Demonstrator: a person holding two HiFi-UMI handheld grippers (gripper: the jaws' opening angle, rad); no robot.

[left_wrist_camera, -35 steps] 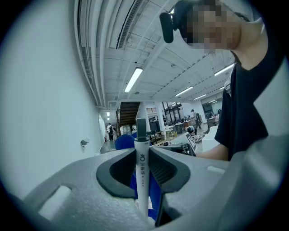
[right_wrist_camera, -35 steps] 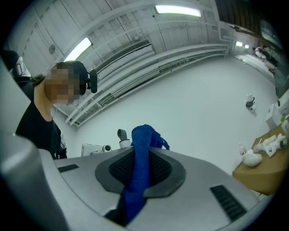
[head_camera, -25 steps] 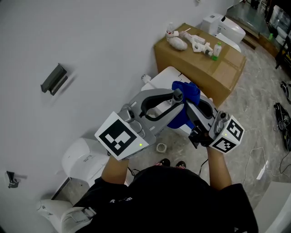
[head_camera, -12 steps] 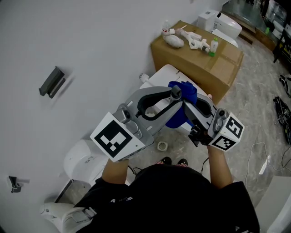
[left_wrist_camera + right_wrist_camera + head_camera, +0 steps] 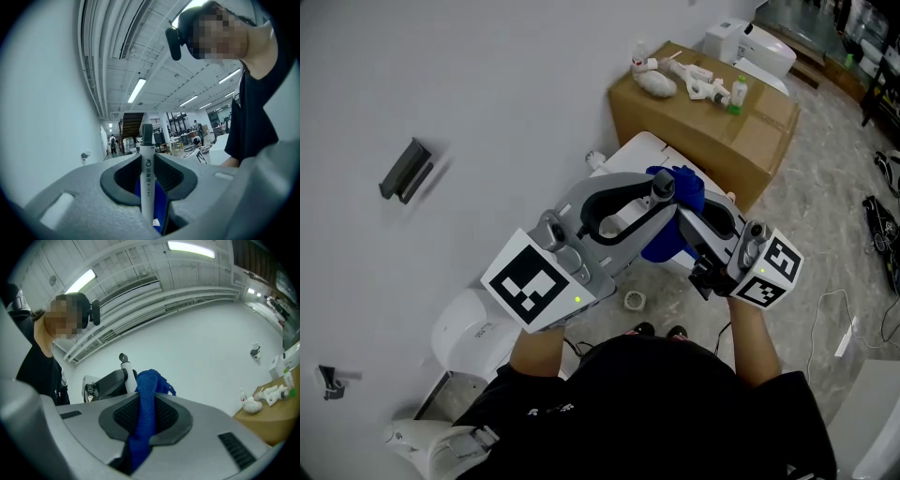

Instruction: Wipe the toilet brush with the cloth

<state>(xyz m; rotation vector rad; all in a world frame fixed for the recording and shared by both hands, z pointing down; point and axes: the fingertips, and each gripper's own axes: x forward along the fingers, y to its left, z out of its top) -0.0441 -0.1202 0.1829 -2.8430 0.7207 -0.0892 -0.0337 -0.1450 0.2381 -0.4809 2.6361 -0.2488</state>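
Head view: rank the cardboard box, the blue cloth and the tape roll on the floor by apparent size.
1. cardboard box, largest
2. blue cloth, though held nearer the camera, which flatters it
3. tape roll, smallest

A cardboard box (image 5: 680, 141) on the marbled floor (image 5: 834, 234) bears a small bottle (image 5: 737, 95).

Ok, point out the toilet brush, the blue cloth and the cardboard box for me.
toilet brush (image 5: 146, 187), left gripper view, white handle between the jaws.
blue cloth (image 5: 146, 413), right gripper view, the fold clamped between the jaws.
cardboard box (image 5: 722, 150), head view, its bare side face.
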